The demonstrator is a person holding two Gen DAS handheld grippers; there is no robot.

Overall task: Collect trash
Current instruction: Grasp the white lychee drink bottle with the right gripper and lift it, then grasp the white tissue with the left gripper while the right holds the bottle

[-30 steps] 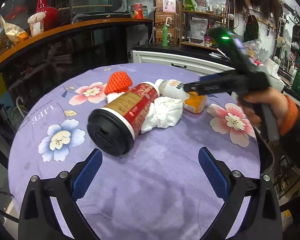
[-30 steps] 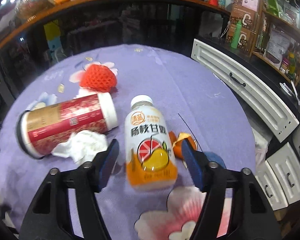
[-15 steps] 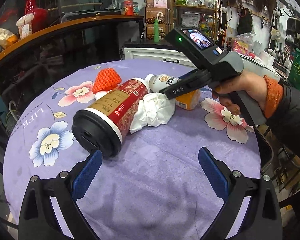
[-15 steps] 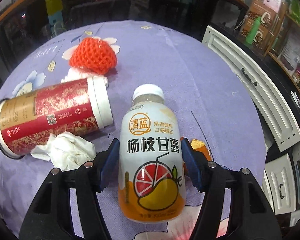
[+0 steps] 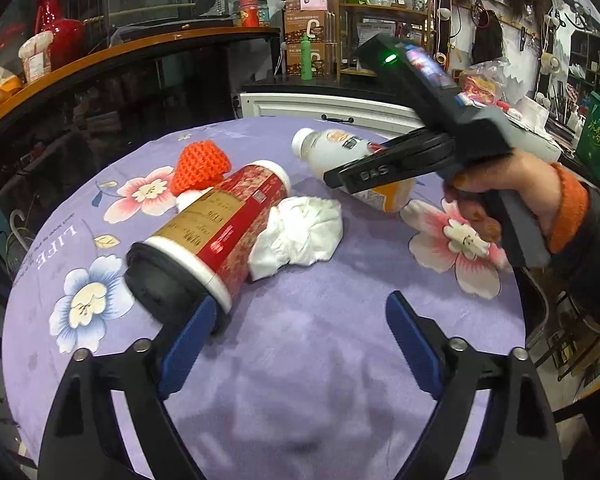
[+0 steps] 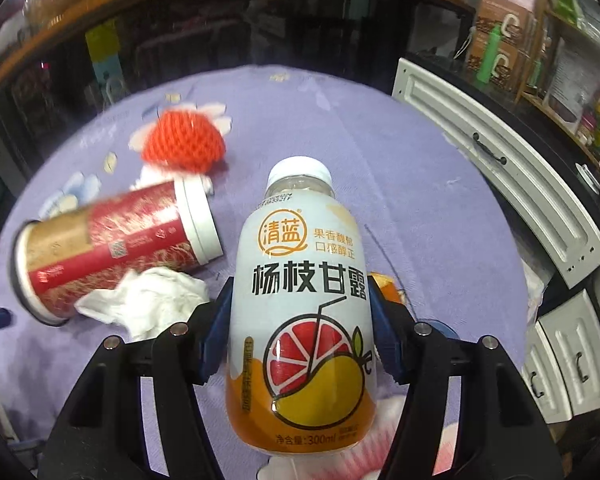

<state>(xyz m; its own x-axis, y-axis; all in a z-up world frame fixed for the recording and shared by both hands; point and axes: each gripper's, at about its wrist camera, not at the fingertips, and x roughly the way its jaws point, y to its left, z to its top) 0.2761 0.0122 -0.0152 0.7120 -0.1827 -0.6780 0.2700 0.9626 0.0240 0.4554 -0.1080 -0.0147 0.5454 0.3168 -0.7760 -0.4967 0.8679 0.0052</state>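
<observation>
My right gripper (image 6: 300,336) is shut on a white and orange drink bottle (image 6: 300,312), which it holds slightly lifted over the purple flowered tablecloth (image 6: 420,184). The left wrist view shows the bottle (image 5: 332,152) in that gripper (image 5: 340,178). My left gripper (image 5: 296,332) is open, its left pad beside the black lid of a red canister (image 5: 216,224) lying on its side. A crumpled white tissue (image 5: 300,232) lies against the canister. An orange foam fruit net (image 5: 202,164) sits behind it. The canister (image 6: 112,248), tissue (image 6: 152,304) and net (image 6: 184,144) also show in the right wrist view.
A piece of orange peel (image 6: 384,284) lies behind the bottle on the right. A white cabinet (image 6: 500,176) stands past the table's far right edge. A wooden counter (image 5: 100,60) with a red vase (image 5: 58,20) curves behind the table.
My right gripper closed around the bottle and raised it a little. My left gripper moved forward until its left pad reached the canister's lid.
</observation>
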